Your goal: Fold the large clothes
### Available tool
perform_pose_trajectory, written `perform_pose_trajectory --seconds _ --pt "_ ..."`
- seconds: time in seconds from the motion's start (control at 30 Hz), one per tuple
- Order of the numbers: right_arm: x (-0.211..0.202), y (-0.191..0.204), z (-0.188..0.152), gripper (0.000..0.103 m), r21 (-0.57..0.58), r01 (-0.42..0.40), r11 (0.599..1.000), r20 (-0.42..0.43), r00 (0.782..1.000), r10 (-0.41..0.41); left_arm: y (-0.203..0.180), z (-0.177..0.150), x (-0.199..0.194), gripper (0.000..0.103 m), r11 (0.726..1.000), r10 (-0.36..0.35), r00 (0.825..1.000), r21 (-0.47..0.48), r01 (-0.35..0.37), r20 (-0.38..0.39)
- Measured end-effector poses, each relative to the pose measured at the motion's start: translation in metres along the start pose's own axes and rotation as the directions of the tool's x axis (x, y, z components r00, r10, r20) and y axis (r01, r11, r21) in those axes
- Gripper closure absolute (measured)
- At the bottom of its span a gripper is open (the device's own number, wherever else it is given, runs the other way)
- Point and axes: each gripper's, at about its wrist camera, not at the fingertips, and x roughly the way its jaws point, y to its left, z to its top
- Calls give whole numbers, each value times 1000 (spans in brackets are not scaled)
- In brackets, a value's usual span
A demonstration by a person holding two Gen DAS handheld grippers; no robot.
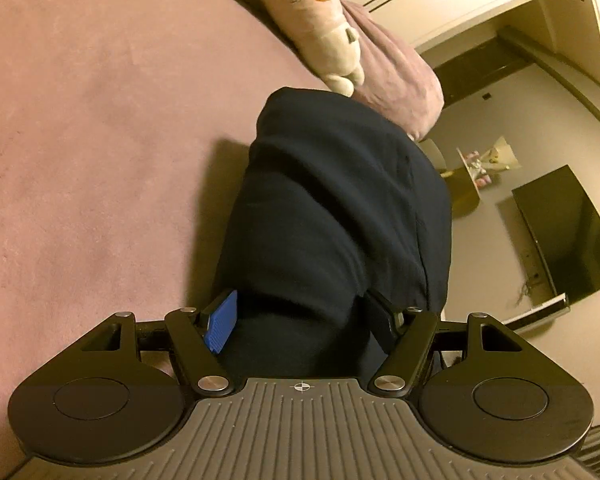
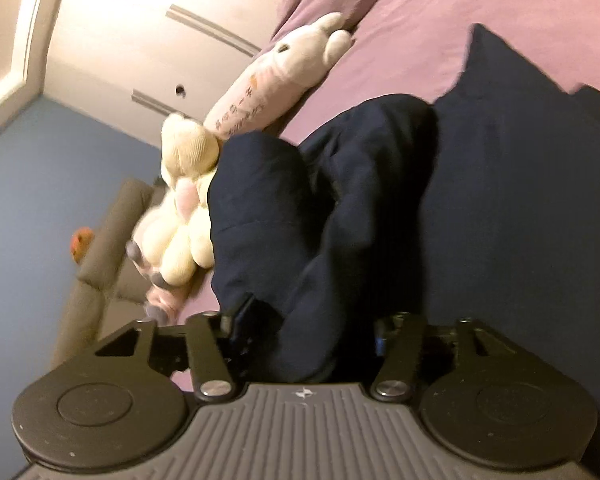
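Left tongs [image 1: 300, 320], right tongs [image 2: 308, 328] spread, navy garment [image 1: 340, 200] bunched between, on bed [image 1: 80, 120].

Matt navy cloth garment [image 1: 340, 208], fuzzy mauve bedspread [image 1: 100, 140], soft plush toy [image 2: 188, 208], glossy black screen [image 1: 568, 232].

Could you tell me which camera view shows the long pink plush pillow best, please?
The right wrist view: the long pink plush pillow shows nearly whole, face and printed text, beside the dark garment. The left wrist view catches only its upper end, cropped at the top edge.
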Motion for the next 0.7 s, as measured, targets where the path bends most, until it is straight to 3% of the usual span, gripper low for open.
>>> perform_pose_trajectory --seconds 0.03,0.13,0.17,0.3,0.47,0.6,0.7 --pt "4 5 0 47 -27 18 999 2 1000 -18 -2 -1 -1 30 1000 2 1000 10 -2 3" --pt "7 24 -2 80 -103 92 990 33 995 -89 -18 -6 -7 31 998 8 1000 69 -9 16" --pt "3 32 -3 83 -139 101 985 52 994 -94 -22 -9 -12 30 996 5 1000 85 -6 21" --pt "-30 63 -4 85 -246 110 963 154 985 -73 -46 -13 -16 31 993 -50 999 112 48 18" --pt "-81 64 -2 85 -277 148 949 260 963 -75 -93 -33 -8 31 967 -73 997 242 74 -14" --pt "-103 34 -1 85 -256 252 933 309 936 -168 -119 -60 14 31 939 -45 997 340 61 -56" --pt "-104 -4 -3 78 -191 331 924 282 920 -271 -127 -81 34 28 904 7 998 427 18 -57"
